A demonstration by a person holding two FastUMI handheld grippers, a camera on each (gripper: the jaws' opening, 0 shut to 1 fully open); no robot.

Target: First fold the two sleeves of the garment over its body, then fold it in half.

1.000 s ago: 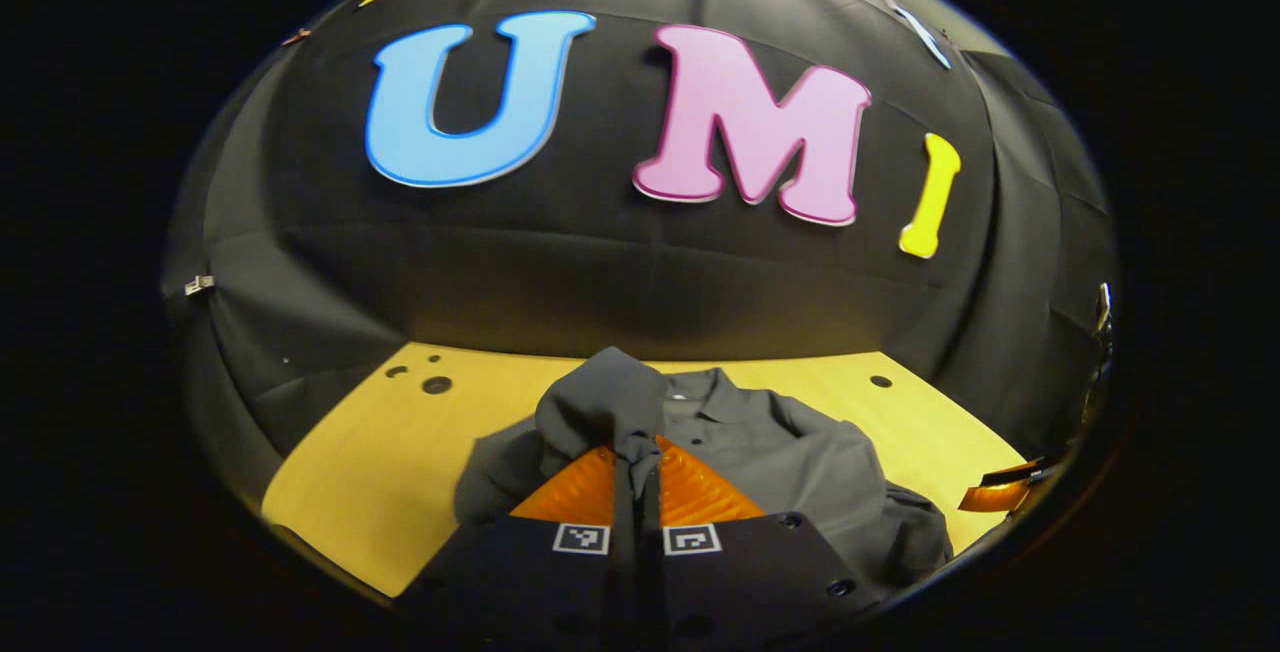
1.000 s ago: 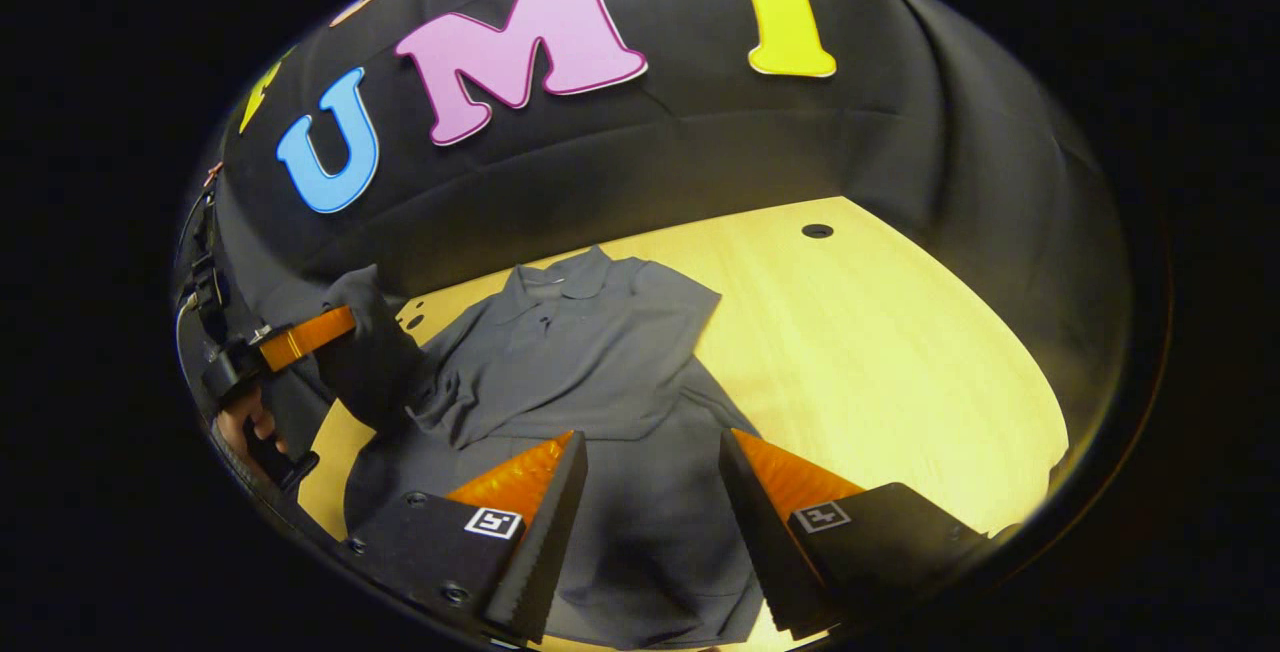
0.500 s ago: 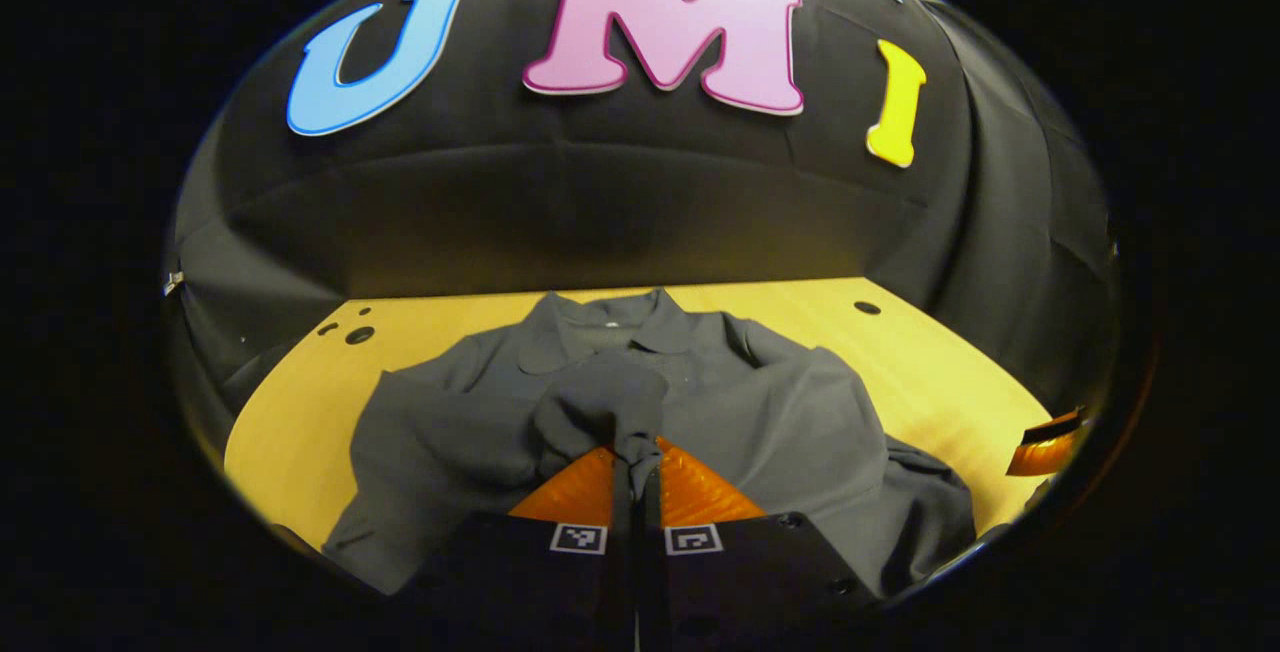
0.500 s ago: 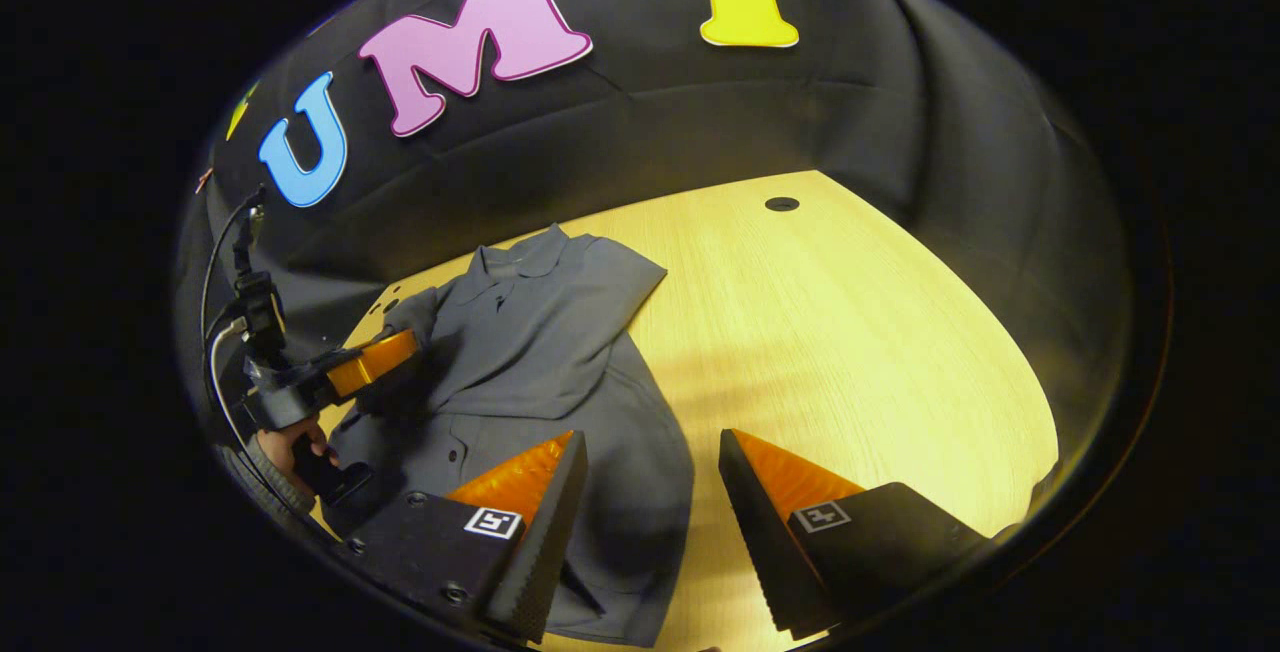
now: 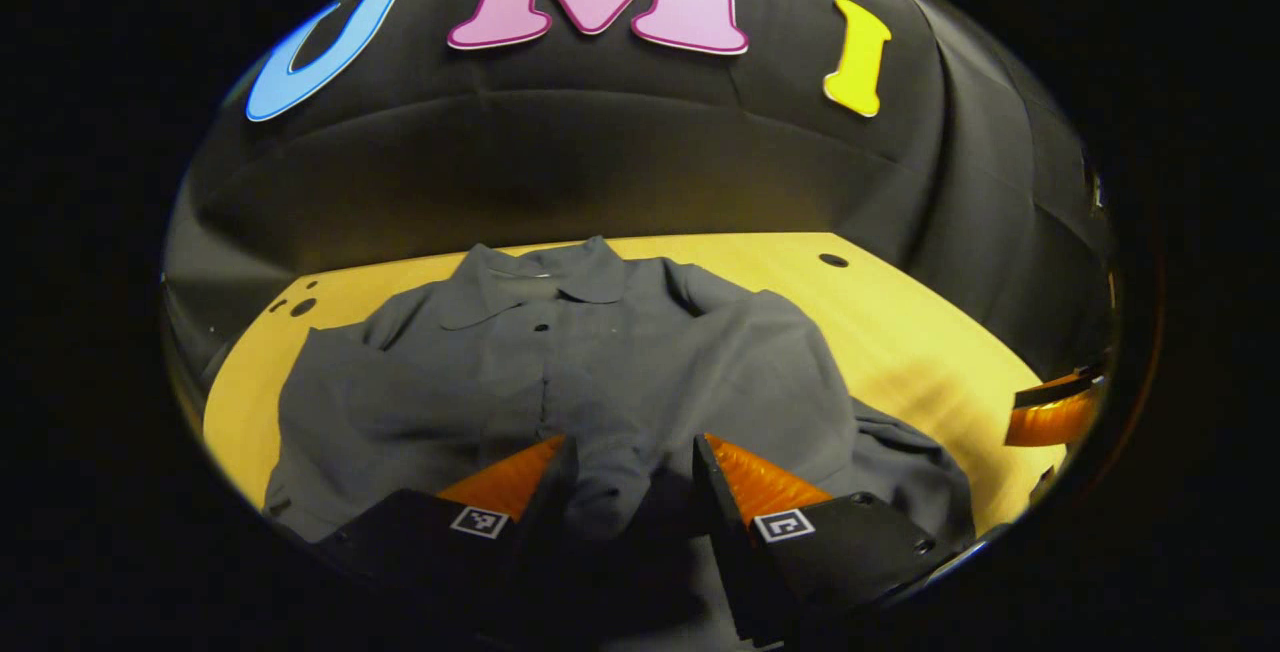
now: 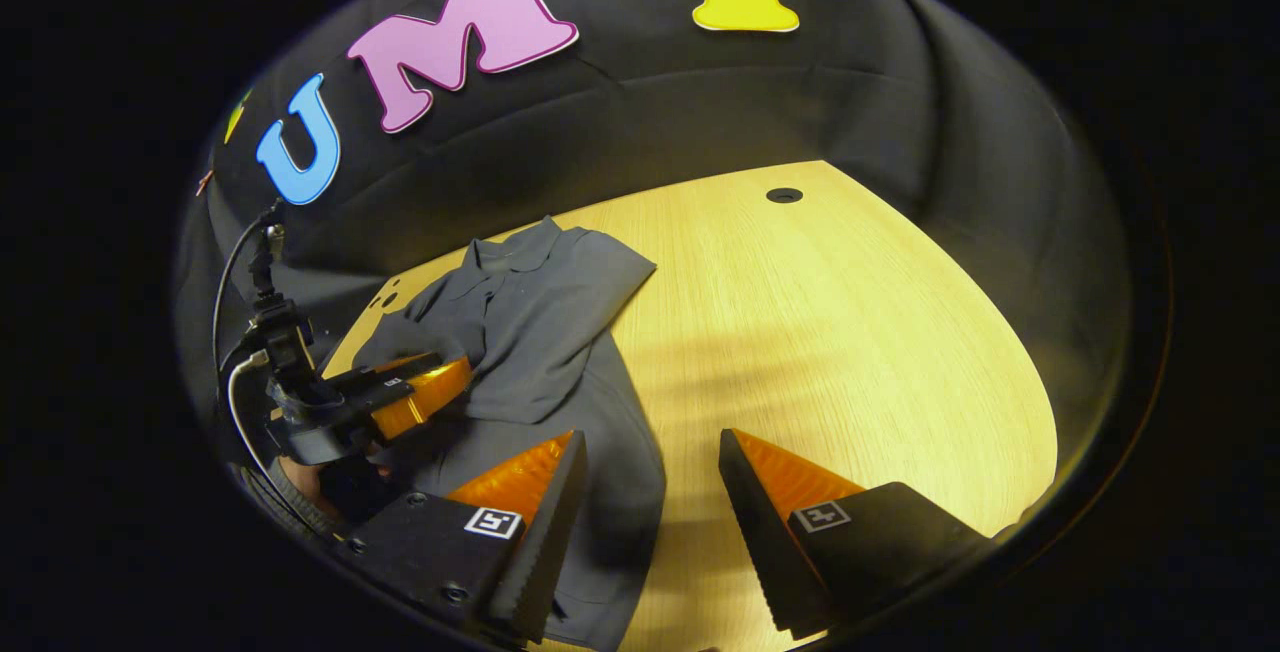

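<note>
— Since a second ago the left gripper (image 5: 628, 452) has let the sleeve (image 5: 610, 432) go; its jaws, then pinched on the cloth, now stand apart over it.

— Where does the shirt (image 5: 600, 372) lie?

— Flat on the table (image 6: 850, 332), collar toward the far wall, both sleeves folded over its body.

— And the right gripper (image 6: 650, 452)?

— Jaws apart, holding nothing, above the shirt's edge and bare table. It was as wide before. In its view, the left gripper sits over the shirt's left side.
</note>
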